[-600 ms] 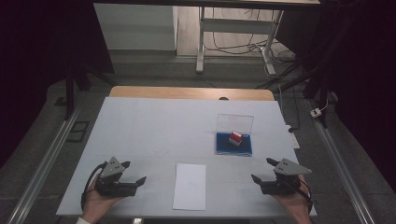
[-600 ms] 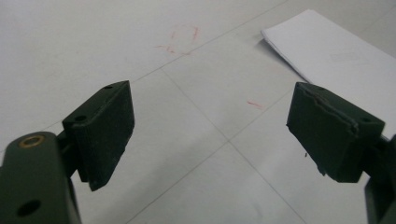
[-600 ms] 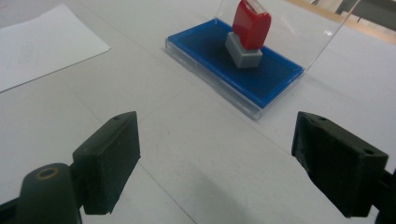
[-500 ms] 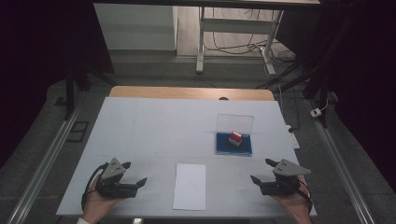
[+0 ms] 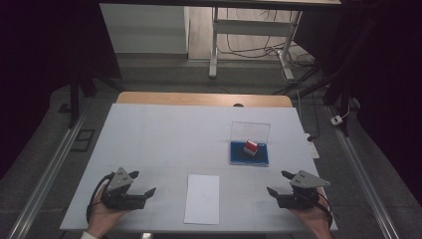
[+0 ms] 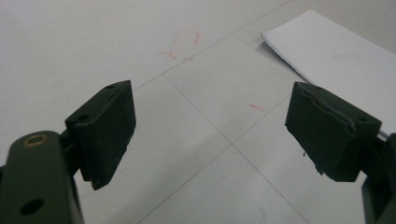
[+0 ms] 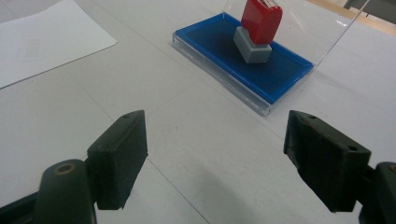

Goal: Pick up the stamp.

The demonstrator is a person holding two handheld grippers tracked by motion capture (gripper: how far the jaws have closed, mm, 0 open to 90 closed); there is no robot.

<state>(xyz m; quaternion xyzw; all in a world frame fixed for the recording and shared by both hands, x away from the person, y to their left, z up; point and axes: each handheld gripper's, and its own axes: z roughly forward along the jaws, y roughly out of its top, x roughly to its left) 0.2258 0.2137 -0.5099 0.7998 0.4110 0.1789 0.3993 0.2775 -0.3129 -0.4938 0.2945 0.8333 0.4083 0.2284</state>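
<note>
A red stamp with a grey base (image 5: 251,147) stands upright on a blue ink pad (image 5: 239,157), whose clear lid (image 5: 250,130) stands raised behind it, right of the table's middle. A white paper sheet (image 5: 202,198) lies at the front centre. My left gripper (image 5: 144,182) rests low at the front left, open and with nothing in it, pointing toward the sheet. My right gripper (image 5: 276,182) rests at the front right, open and with nothing in it. In the right gripper view the gripper (image 7: 215,154) faces the stamp (image 7: 259,25) and pad (image 7: 280,74), well short of them. The left gripper (image 6: 210,135) hovers over bare table beside the sheet (image 6: 336,51).
The white table (image 5: 164,134) has a wooden strip (image 5: 199,98) along its far edge. Faint red pen marks (image 6: 184,44) sit on the surface ahead of the left gripper. Metal rails run along both sides, and a desk frame with cables stands beyond.
</note>
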